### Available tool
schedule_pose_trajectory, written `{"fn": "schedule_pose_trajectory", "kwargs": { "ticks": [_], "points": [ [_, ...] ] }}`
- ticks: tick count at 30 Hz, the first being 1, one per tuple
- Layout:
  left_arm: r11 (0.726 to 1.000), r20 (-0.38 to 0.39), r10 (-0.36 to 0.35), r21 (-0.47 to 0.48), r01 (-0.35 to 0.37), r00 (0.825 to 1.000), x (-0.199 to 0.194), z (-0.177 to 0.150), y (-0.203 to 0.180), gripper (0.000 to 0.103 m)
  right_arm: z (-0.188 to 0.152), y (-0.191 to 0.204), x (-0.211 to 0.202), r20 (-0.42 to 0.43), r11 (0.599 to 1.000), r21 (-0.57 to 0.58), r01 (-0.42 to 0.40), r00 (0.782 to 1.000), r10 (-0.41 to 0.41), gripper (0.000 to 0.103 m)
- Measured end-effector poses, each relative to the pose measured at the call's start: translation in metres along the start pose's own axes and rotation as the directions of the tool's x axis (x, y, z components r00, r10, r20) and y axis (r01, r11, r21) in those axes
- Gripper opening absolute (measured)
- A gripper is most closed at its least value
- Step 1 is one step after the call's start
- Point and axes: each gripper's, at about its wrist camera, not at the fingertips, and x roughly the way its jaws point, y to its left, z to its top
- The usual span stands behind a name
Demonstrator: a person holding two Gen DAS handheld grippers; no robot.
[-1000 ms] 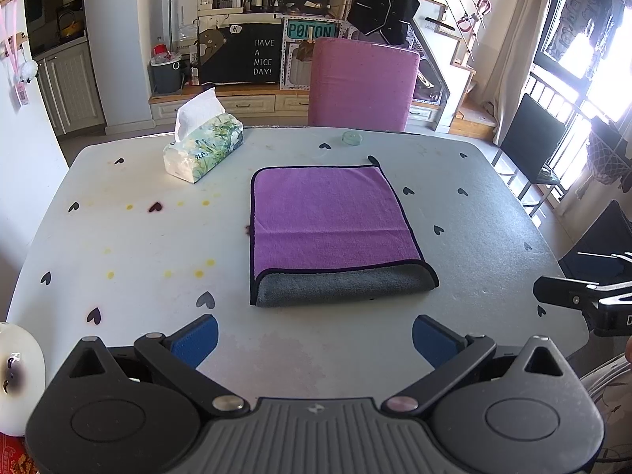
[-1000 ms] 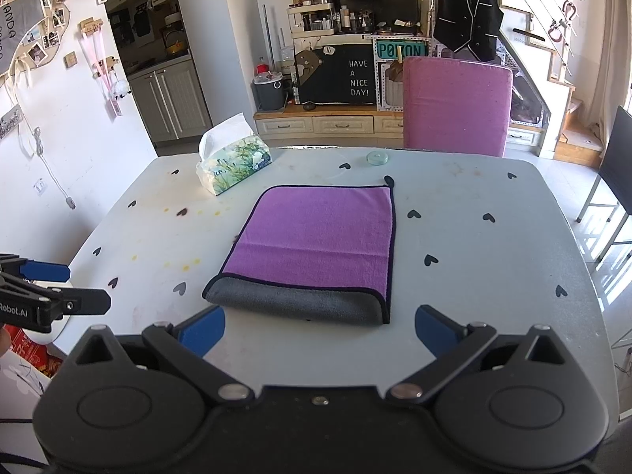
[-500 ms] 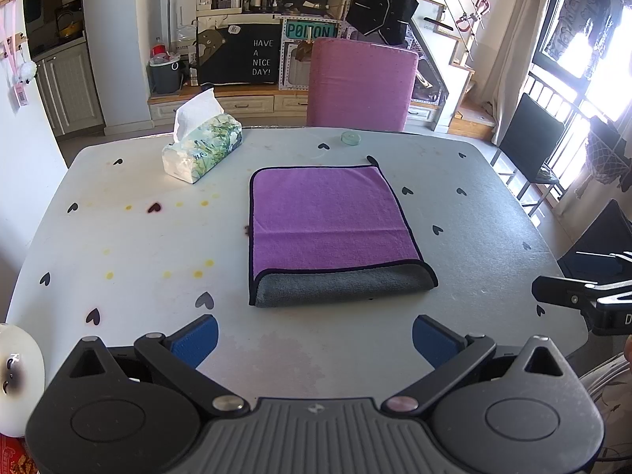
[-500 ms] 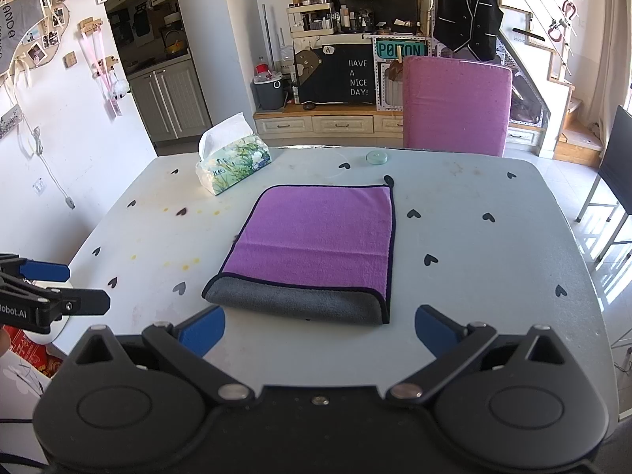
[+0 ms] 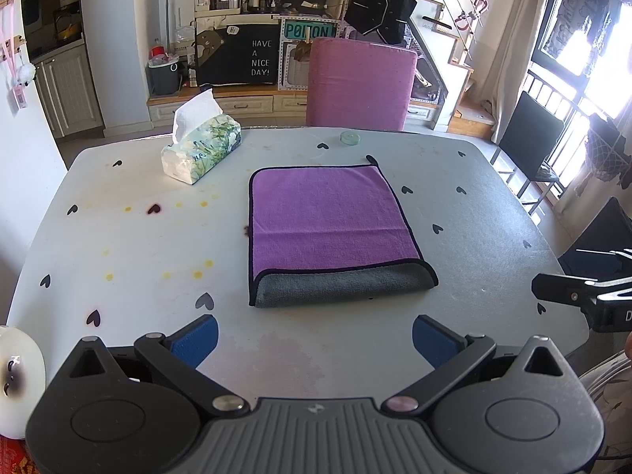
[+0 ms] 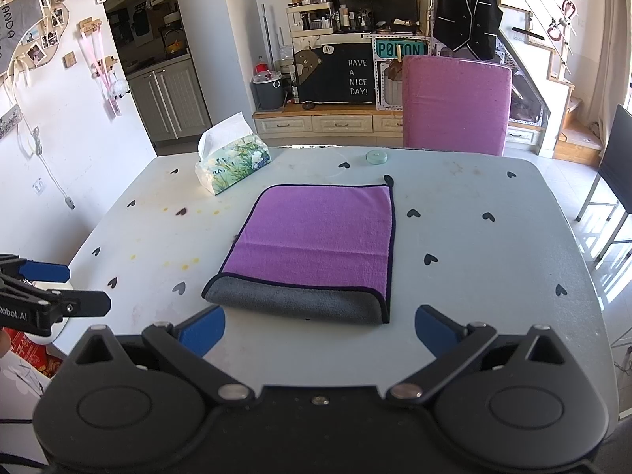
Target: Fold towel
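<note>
Nothing moved, folded towel [image 5: 331,229] ahead of left gripper [image 5: 315,337], right gripper [image 6: 320,330], both spread empty.

We see both views bright and sharp, lit by daylight. In the left wrist view the window [image 5: 588,39] at the upper right is blown out to white glare. The counter [image 5: 118,237] shows only soft shadows. Fisheye distortion bends the edges, and the corners go black.

Both tongs, left tongs [image 5: 315,335] and right tongs [image 6: 320,330], are black linkages with blue pads [image 5: 195,337], silver screws, ribbed grey housing
</note>
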Motion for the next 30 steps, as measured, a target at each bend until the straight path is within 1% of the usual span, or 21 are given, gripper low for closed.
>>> {"fn": "schedule_pose_trajectory", "kwargs": {
  "ticks": [8, 11, 16, 24, 30],
  "points": [
    [1.0, 0.014, 0.005, 0.004, -0.005, 1.0, -0.003, 0.003, -0.003, 0.103, 0.0, 0.0, 0.005, 0.0, 1.0, 0.012, -0.003, 1.0, 0.003, 0.102],
    [1.0, 0.021, -0.008, 0.008, 0.008, 1.0, -0.004, 0.006, -0.004, 0.103, 0.003, -0.002, 0.005, 0.006, 1.0, 0.012, 0.001, 1.0, -0.001, 0.102],
    [1.0, 0.037, -0.001, 0.014, 0.001, 0.999, -0.003, 0.014, -0.006, 0.103, 0.01, -0.004, 0.006, 0.011, 1.0, 0.014, 0.003, 1.0, -0.003, 0.102],
    [1.0, 0.034, 0.015, 0.021, -0.016, 0.999, 0.008, 0.026, -0.007, 0.103, 0.027, -0.008, 0.011, 0.003, 1.0, 0.028, -0.004, 1.0, 0.004, 0.102],
    [0.999, 0.021, 0.027, 0.021, -0.027, 0.999, 0.024, 0.038, -0.003, 0.103, 0.04, -0.013, 0.027, -0.028, 0.999, 0.03, -0.038, 0.999, 0.039, 0.102]
  ]
}}
